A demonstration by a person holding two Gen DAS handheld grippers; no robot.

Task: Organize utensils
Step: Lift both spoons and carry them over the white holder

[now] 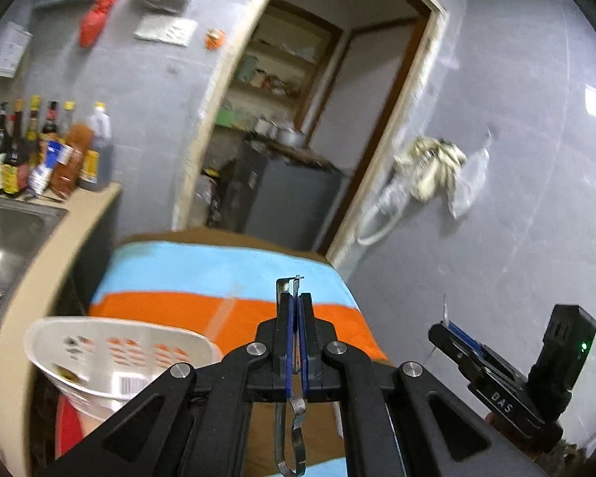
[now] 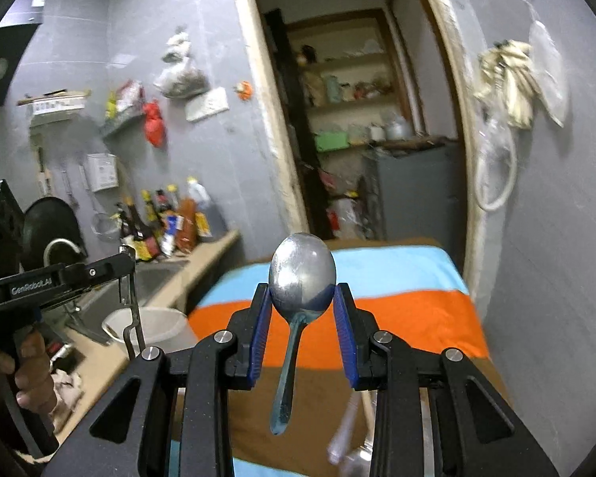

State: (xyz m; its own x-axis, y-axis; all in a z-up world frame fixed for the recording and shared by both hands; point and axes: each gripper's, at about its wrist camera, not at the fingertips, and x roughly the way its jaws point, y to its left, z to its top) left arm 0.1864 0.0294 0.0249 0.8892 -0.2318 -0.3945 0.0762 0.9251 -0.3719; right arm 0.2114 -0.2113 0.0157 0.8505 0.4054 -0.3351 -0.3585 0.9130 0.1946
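My left gripper [image 1: 295, 298] is shut on a thin bent metal utensil [image 1: 292, 433], a peeler-like tool, held upright above the striped table. From the right wrist view the left gripper [image 2: 129, 256] shows at the left with that tool [image 2: 133, 310] hanging down from it. My right gripper [image 2: 302, 294] is shut on a metal spoon [image 2: 302, 274] by the bowl, handle hanging toward the camera, raised above the table. The right gripper [image 1: 445, 320] also shows at the right in the left wrist view.
A table with a blue, orange and brown striped cloth [image 1: 202, 278] lies below. A white perforated basket [image 1: 115, 353] stands at its left edge. A steel sink [image 1: 8, 238] and sauce bottles [image 1: 47, 151] are on the counter at left. A doorway [image 2: 357, 119] is ahead.
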